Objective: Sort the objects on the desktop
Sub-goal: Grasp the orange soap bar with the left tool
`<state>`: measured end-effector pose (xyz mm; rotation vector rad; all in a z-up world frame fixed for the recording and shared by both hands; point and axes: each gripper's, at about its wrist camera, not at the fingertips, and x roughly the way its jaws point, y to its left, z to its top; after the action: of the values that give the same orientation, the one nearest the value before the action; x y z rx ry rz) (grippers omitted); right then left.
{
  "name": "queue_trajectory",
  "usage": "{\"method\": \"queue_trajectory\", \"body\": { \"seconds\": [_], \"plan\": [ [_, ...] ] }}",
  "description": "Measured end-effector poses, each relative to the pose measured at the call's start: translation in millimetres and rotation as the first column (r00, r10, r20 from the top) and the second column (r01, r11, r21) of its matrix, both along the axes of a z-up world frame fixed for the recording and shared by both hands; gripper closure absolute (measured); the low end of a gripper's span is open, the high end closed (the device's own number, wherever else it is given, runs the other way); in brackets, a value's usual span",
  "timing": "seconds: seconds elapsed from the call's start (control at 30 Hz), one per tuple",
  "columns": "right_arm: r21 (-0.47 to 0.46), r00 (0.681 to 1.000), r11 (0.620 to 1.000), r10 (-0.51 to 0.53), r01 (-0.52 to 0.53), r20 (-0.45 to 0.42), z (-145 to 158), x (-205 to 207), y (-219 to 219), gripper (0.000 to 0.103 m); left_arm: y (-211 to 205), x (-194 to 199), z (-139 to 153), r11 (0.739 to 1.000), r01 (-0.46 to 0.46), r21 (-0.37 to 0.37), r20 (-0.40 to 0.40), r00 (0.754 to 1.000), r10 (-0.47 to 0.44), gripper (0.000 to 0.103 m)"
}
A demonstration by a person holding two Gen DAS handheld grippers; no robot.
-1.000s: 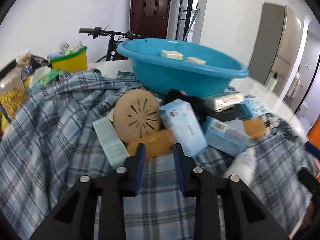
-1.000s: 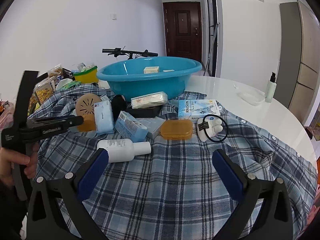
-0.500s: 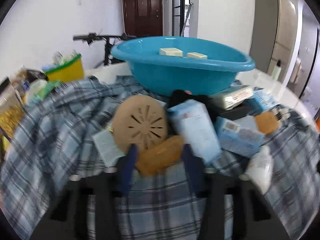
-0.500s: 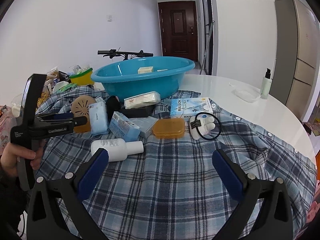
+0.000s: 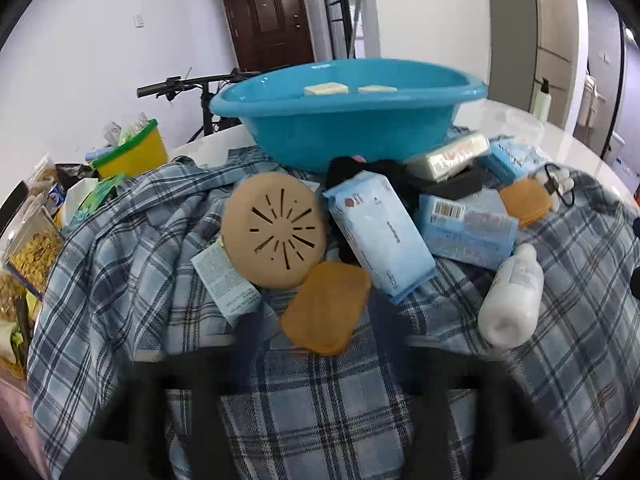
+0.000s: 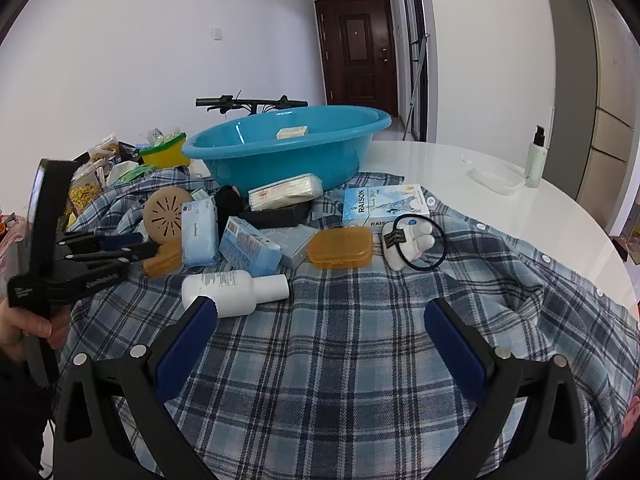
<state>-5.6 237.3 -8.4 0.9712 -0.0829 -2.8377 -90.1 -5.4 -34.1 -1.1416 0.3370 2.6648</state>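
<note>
The left tongs (image 5: 316, 344) are opening, their blue pads blurred in the left wrist view. The near amber case (image 5: 325, 307) lies between the two pads on the plaid shirt (image 5: 320, 420), and the pads do not look pressed on it. In the right wrist view the same left tongs (image 6: 150, 250) come in from the left, held by a hand (image 6: 24, 330) at the near left edge, with their tips at the near amber case (image 6: 162, 258).

The right tongs (image 6: 320, 332) stand wide open and hold nothing; they hover over a bare stretch of the shirt at the near side. Its left pad sits just in front of the base of the white bottle (image 6: 234, 290), which lies on its side; I cannot tell whether they touch.

Just beyond the near amber case leans the tan round slotted disc (image 5: 274, 230), and to its right lies a pale blue tissue pack (image 5: 378, 236). Further right are a blue box with a barcode (image 5: 466, 228) and a second amber case (image 6: 340, 247). A white plush hair tie (image 6: 412, 244) lies right of that second case. The blue basin (image 6: 286, 148) stands at the far side of the pile, on the white bench (image 6: 500, 216), with pale bars of soap (image 5: 326, 89) inside.
</note>
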Motion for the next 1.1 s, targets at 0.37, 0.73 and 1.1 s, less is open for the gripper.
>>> {"method": "queue_trajectory", "body": {
  "seconds": [0.37,0.73,1.1],
  "plan": [
    [-0.012,1.0,1.0,-0.024,0.024,0.013,-3,-2,7,0.0,-6,-13,-6,0.996,0.043,0.079,0.046,0.998,-0.046,0.058],
    [-0.02,1.0,1.0,-0.019,0.02,0.023,-5,-2,6,0.0,-1,4,1,0.994,0.073,0.08,0.038,0.996,-0.077,0.057],
    [-0.024,0.998,0.999,-0.039,0.04,0.04,-9,-4,13,0.0,-4,-32,-9,0.991,0.106,0.081,0.086,0.99,-0.113,0.016]
  ]
}}
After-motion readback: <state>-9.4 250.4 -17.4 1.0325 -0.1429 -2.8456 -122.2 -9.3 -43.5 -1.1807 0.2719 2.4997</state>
